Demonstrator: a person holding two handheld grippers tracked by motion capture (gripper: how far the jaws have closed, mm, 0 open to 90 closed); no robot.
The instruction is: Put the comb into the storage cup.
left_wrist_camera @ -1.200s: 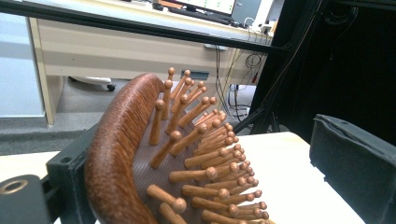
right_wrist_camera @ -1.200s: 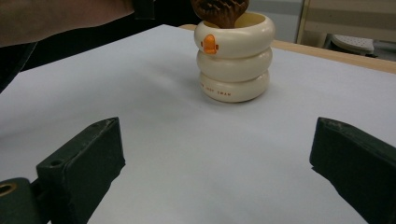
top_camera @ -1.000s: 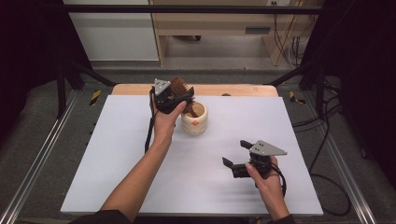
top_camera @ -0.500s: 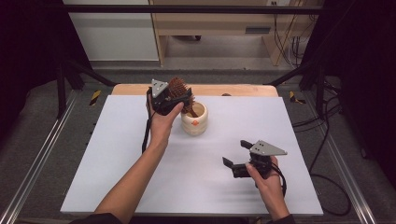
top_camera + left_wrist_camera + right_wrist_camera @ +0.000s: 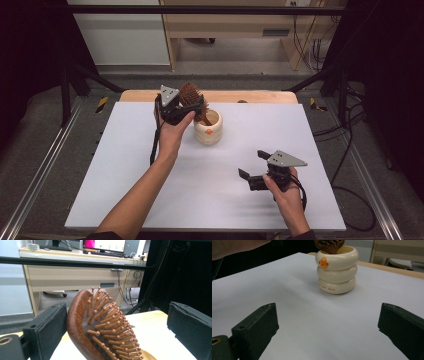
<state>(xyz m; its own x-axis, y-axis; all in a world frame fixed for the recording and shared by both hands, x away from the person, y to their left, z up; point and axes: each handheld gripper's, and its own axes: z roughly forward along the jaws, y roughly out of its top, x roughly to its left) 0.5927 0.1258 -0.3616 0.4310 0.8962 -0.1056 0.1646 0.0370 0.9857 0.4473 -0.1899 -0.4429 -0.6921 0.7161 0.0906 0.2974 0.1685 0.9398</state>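
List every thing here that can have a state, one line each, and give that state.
Hairbrush: upright, handle down in the cup, head between the left tool's jaws.
Cup: upright on the table, holding the brush.
Left tool: open around the brush head.
Right tool: open, empty, above the table.

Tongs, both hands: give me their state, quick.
Left tongs: open around the hairbrush, which stands in the cup; only one jaw seems to touch it.
Right tongs: open, empty.

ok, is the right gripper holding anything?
No, the right gripper is open over bare white table, with the cup well beyond its jaws.
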